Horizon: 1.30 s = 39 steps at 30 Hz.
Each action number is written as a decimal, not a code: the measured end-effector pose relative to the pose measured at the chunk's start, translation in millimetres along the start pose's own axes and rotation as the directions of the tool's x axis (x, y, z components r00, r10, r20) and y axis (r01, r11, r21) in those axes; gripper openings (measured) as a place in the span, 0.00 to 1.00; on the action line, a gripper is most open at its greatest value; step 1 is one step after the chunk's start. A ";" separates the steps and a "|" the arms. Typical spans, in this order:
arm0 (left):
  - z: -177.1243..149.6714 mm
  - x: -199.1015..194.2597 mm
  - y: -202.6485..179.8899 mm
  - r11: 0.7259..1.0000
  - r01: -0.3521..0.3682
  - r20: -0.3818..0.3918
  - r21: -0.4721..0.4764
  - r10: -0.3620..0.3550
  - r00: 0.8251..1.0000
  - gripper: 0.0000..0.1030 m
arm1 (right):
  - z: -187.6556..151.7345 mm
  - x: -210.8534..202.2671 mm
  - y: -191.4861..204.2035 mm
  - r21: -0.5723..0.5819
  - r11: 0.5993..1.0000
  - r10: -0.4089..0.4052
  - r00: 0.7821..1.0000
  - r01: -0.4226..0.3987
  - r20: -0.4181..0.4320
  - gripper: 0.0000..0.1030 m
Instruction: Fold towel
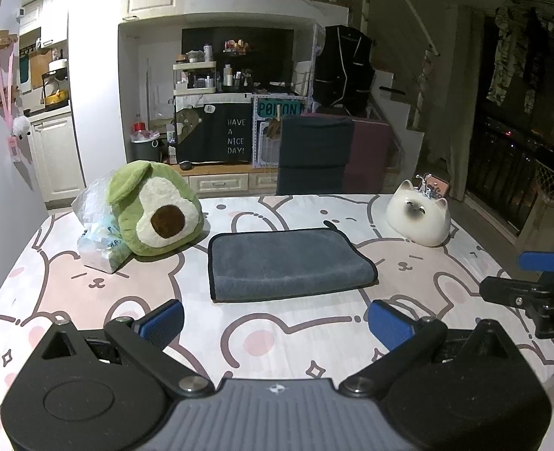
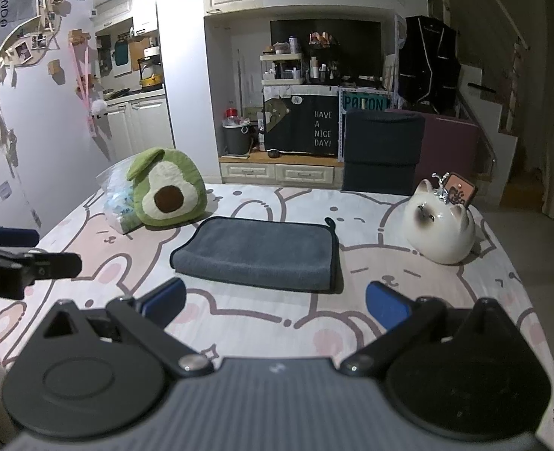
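A grey towel with a dark hem lies folded into a flat rectangle in the middle of the table; it also shows in the right wrist view. My left gripper is open and empty, hovering above the cloth just short of the towel's near edge. My right gripper is open and empty, also just short of the towel. The right gripper's fingers show at the right edge of the left wrist view. The left gripper's fingers show at the left edge of the right wrist view.
The table has a pink bear-print cloth. A green avocado plush and a plastic bag sit at the back left. A white cat figurine sits at the back right. A dark chair stands behind the table.
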<state>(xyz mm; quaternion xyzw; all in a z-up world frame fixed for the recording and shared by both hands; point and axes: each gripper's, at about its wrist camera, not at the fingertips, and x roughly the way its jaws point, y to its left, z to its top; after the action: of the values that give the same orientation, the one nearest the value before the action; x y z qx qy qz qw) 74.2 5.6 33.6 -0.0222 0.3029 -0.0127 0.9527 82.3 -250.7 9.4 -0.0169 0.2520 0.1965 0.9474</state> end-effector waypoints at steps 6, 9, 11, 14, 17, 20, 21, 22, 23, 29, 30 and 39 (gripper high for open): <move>-13.2 -6.9 3.9 1.000 0.003 0.002 -0.009 -0.003 1.000 0.99 | -13.0 -9.3 2.7 -0.007 1.000 0.003 1.000 -0.003 0.003 1.00; -18.5 -10.0 5.3 1.000 0.008 -0.001 -0.014 -0.008 1.000 0.99 | -16.1 -13.4 2.6 -0.007 1.000 0.003 1.000 -0.003 0.001 1.00; -21.7 -11.8 6.4 1.000 0.012 -0.002 -0.017 -0.012 1.000 0.99 | -17.3 -16.0 2.6 -0.008 1.000 0.017 1.000 -0.017 0.005 1.00; -26.0 -13.9 8.3 1.000 0.023 0.000 -0.018 -0.023 1.000 0.99 | -21.1 -20.6 4.8 -0.020 1.000 0.010 1.000 -0.010 0.010 1.00; -30.4 -17.5 7.9 0.999 0.037 0.004 -0.013 -0.037 0.999 0.99 | -25.5 -24.7 7.8 -0.032 0.999 0.005 1.000 -0.004 0.015 1.00; -34.4 -20.2 7.6 0.999 0.046 0.008 -0.004 -0.046 0.999 0.99 | -27.2 -28.0 9.4 -0.045 0.999 0.006 1.000 -0.006 0.018 1.00; -35.8 -21.2 7.6 0.999 0.052 0.008 -0.003 -0.052 0.999 0.99 | -28.1 -29.0 9.9 -0.048 0.999 0.007 1.000 -0.006 0.020 1.00; -37.2 -22.1 7.5 0.998 0.058 0.008 -0.002 -0.058 0.998 0.99 | -28.7 -29.8 10.2 -0.049 0.999 0.008 1.000 -0.007 0.020 1.00; -38.5 -23.3 7.5 0.998 0.063 0.009 -0.001 -0.063 0.998 0.99 | -29.8 -30.7 10.7 -0.050 0.999 0.009 1.000 -0.008 0.020 1.00; -46.7 -29.0 4.4 0.998 0.062 0.012 0.018 -0.062 0.998 0.99 | -35.8 -36.3 11.8 -0.057 0.998 0.015 1.000 -0.013 0.021 1.00; -48.1 -29.5 4.3 0.998 0.065 0.011 0.017 -0.065 0.998 0.99 | -37.3 -37.8 12.1 -0.059 0.998 0.017 1.000 -0.015 0.022 1.00; -60.4 -33.0 1.7 0.998 0.058 -0.008 0.003 -0.058 0.998 0.99 | -41.7 -43.6 9.6 -0.047 0.999 0.020 0.999 -0.019 0.037 1.00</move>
<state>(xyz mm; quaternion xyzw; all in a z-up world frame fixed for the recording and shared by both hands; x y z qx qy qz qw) 12.3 6.4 3.2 -0.0294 0.3058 -0.0407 0.9508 24.2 -263.2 -5.2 -0.0330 0.2298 0.2119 0.9493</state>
